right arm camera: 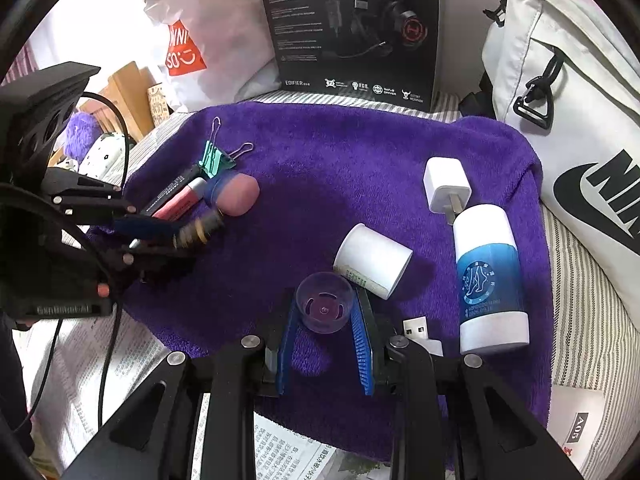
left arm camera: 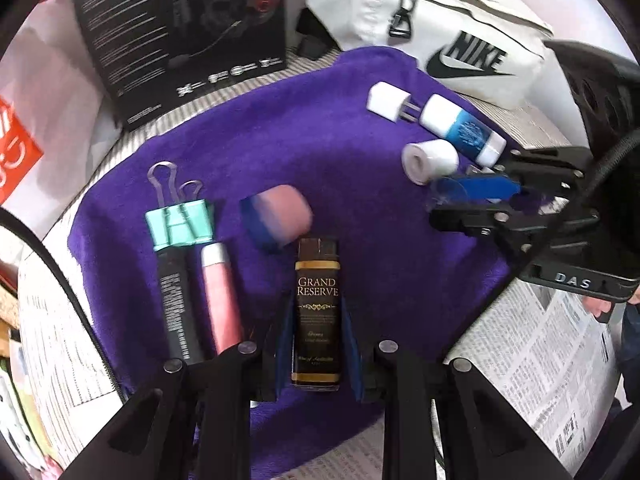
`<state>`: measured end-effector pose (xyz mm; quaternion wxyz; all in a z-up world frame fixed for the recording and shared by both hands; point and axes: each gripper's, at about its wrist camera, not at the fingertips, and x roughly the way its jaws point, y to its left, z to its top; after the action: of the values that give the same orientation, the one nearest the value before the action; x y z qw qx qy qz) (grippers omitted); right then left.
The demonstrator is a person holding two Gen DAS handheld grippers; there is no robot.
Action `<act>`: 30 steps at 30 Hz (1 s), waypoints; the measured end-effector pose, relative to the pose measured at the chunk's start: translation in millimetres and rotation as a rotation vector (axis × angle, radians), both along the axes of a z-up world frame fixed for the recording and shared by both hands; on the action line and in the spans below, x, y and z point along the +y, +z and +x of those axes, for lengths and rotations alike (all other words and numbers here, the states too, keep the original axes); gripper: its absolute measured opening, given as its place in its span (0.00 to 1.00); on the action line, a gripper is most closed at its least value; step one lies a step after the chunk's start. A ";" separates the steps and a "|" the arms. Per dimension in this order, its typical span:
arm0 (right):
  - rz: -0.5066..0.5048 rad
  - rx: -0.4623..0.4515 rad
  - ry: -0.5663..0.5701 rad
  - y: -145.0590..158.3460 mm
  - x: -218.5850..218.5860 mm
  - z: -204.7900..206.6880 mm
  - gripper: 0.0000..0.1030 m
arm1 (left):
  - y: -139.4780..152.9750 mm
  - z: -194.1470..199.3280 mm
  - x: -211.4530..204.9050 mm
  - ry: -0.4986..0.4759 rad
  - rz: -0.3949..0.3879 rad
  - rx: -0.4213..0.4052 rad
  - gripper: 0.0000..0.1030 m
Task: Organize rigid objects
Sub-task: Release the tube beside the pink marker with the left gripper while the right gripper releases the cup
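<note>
A purple towel [left arm camera: 340, 152] [right arm camera: 340, 168] holds the objects. My left gripper [left arm camera: 318, 320] is shut on a dark "Grand Reserve" bottle [left arm camera: 318, 312], also seen in the right wrist view [right arm camera: 200, 230]. Beside it lie a pink tube [left arm camera: 220, 300], a black tube [left arm camera: 174, 304], a teal binder clip [left arm camera: 180, 224] and a pink-and-blue eraser [left arm camera: 280, 216]. My right gripper [right arm camera: 326, 312] grips a small clear plastic cup [right arm camera: 325, 307]. Near it lie a white cap [right arm camera: 372, 260], a blue-and-white bottle [right arm camera: 490, 276], a white charger plug [right arm camera: 446, 186] and a USB stick [right arm camera: 418, 330].
A black headset box [right arm camera: 348, 28] stands behind the towel. A white Nike bag [right arm camera: 568, 128] lies at the right, a white plastic bag [right arm camera: 192, 32] at the back left. Newspaper [left arm camera: 540, 360] covers the table around the towel.
</note>
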<state>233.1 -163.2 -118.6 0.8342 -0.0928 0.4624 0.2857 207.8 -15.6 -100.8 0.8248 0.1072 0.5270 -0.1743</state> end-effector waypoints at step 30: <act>-0.006 0.033 0.019 1.5 -5.8 0.6 0.45 | -0.1 -2.7 2.2 0.062 0.010 -0.016 0.35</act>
<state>233.7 -169.0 -117.1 0.8233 -0.0952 0.4762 0.2938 205.1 -13.5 -100.9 0.8336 0.0963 0.5242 -0.1451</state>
